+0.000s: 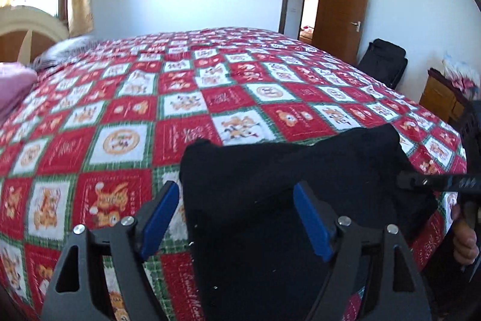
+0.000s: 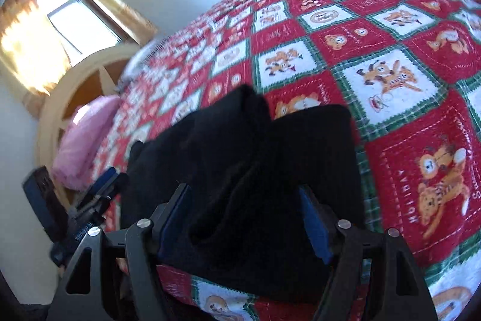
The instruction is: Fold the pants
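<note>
Black pants [image 1: 288,170] lie bunched near the front edge of a bed with a red, white and green patchwork quilt [image 1: 126,116]. My left gripper [image 1: 237,200] is open, its blue pads [image 1: 159,215] wide apart over the left part of the pants. My right gripper [image 2: 243,206] is open too, its blue pads [image 2: 312,227] straddling the pants [image 2: 246,158], which lie in rumpled folds between the fingers. The right gripper also shows at the right edge of the left wrist view [image 1: 409,181], and the left gripper at the lower left of the right wrist view [image 2: 105,179].
A pink pillow [image 2: 81,140] and a cream headboard [image 2: 60,98] stand at the bed's left end. A window with yellow curtains [image 2: 72,20] is behind. A brown door [image 1: 342,8], a black bag [image 1: 384,62] and a wooden cabinet [image 1: 439,98] are at the far right.
</note>
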A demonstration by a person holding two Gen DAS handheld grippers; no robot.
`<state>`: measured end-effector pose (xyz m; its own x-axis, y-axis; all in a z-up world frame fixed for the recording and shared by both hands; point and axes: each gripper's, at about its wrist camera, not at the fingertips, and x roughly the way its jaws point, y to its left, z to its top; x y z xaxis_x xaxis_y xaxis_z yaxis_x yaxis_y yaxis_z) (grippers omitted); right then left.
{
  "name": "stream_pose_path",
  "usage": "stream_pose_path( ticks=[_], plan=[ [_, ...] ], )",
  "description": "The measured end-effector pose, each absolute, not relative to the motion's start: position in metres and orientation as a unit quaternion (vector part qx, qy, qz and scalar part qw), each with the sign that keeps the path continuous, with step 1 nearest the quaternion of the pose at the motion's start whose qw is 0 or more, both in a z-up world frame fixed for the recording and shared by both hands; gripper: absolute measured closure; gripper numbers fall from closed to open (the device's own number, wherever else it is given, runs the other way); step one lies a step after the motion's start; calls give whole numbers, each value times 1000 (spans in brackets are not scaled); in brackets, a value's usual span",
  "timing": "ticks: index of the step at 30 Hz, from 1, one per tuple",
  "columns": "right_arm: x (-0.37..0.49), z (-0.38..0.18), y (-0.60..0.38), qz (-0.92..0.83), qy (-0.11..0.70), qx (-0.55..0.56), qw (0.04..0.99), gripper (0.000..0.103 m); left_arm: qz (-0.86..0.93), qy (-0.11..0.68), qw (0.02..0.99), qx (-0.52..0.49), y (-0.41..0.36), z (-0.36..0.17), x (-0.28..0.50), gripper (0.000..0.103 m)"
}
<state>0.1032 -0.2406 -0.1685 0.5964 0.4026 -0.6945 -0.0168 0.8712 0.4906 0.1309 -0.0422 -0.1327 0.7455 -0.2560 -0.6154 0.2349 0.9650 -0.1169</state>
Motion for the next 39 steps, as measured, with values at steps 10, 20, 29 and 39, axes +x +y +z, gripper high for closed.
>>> stream_pose_path(
  ticks=[10,20,29,39],
  plan=[
    [70,-130,-244,121,378,180,900,87,-130,322,938,-11,-43,-132,127,10],
    [80,-162,-288,65,420,218,879,71,-122,335,934,2,-46,-144,131,10],
    [85,-109,-240,106,318,141,932,48,-117,318,940,24,-64,-133,146,6],
    [116,-156,-255,71,404,146,900,48,-124,350,929,2,-62,-150,153,0]
  ],
)
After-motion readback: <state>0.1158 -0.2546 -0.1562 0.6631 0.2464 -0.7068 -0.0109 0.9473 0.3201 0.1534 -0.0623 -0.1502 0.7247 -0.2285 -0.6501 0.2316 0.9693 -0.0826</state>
